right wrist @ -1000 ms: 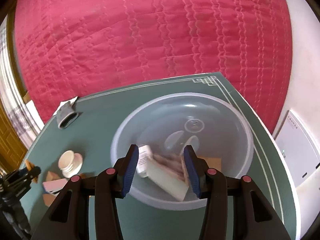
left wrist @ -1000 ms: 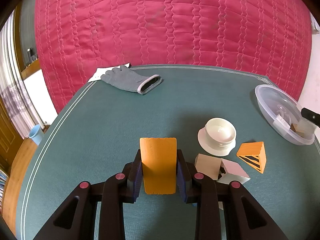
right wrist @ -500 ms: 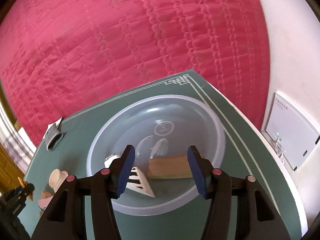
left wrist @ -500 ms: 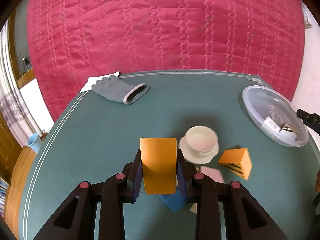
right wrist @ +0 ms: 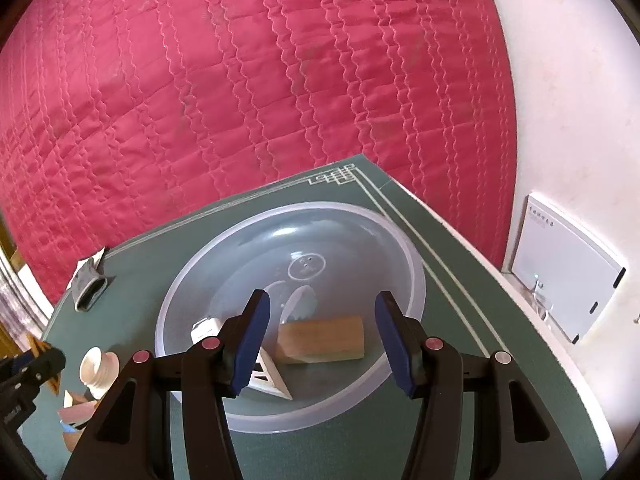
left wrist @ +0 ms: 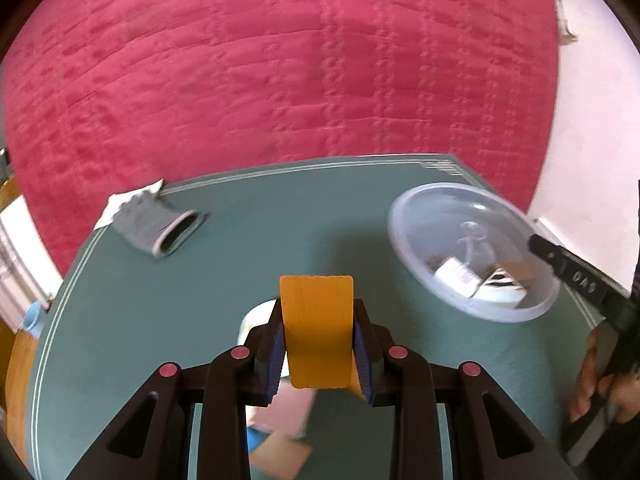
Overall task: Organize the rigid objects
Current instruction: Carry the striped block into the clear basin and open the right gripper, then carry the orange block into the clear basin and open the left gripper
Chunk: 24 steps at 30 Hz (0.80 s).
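My left gripper [left wrist: 318,340] is shut on an orange block [left wrist: 316,328] and holds it above the green table, left of the clear plastic bowl [left wrist: 420,200]. The bowl [right wrist: 416,280] holds a wooden block [right wrist: 322,340], a white wedge with black stripes [right wrist: 268,376] and a small white box [right wrist: 204,326]. My right gripper [right wrist: 322,340] is open and empty, raised over the bowl's near side. A white cup [right wrist: 98,366], a pink block [right wrist: 76,412] and other blocks lie on the table at the left; under my left gripper they show as the pink block [left wrist: 284,412] and a tan block [left wrist: 280,456].
A grey glove [left wrist: 158,226] lies at the far left of the table on white paper. A red quilted cloth [left wrist: 280,80] hangs behind the table. The table's right edge [right wrist: 500,300] runs close to the bowl, with a white wall box [right wrist: 560,268] beyond it.
My left gripper has risen and swung right with the orange block, so the bowl is nearer. My right gripper has opened, let go the wooden block into the bowl and drawn back.
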{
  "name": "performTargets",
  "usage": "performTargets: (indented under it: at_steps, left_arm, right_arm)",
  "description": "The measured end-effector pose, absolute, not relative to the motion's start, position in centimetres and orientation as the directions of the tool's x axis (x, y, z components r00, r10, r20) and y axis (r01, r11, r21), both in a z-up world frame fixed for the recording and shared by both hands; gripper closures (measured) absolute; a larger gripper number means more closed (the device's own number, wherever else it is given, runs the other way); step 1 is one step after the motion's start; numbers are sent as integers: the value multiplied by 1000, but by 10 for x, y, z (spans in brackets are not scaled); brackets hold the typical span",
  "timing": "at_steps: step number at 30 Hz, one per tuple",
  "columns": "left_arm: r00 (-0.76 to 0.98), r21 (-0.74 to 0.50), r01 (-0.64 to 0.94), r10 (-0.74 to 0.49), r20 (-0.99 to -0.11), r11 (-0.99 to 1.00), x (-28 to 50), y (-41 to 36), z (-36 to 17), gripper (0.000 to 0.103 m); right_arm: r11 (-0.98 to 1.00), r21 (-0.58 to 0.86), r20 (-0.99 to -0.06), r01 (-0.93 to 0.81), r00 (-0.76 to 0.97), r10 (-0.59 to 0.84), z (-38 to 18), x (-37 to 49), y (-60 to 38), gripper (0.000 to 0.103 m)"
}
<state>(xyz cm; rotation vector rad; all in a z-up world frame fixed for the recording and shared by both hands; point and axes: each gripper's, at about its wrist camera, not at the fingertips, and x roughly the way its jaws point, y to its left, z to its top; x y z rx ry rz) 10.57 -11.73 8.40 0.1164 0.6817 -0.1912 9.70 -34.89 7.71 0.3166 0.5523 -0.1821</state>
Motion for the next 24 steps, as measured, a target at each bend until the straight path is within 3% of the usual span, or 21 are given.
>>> performTargets:
  at_steps: [21,24]
  left_arm:
    - [700,24,399,-288,-653,917,156,-219,85,71]
    - [700,20,414,-304,-646,910,160,-226,86,67]
  right_arm:
    - [907,269,-513,324,845,-150,78,90,-362,47]
    - [907,269,-511,325,846,-152,78,90,-362,47]
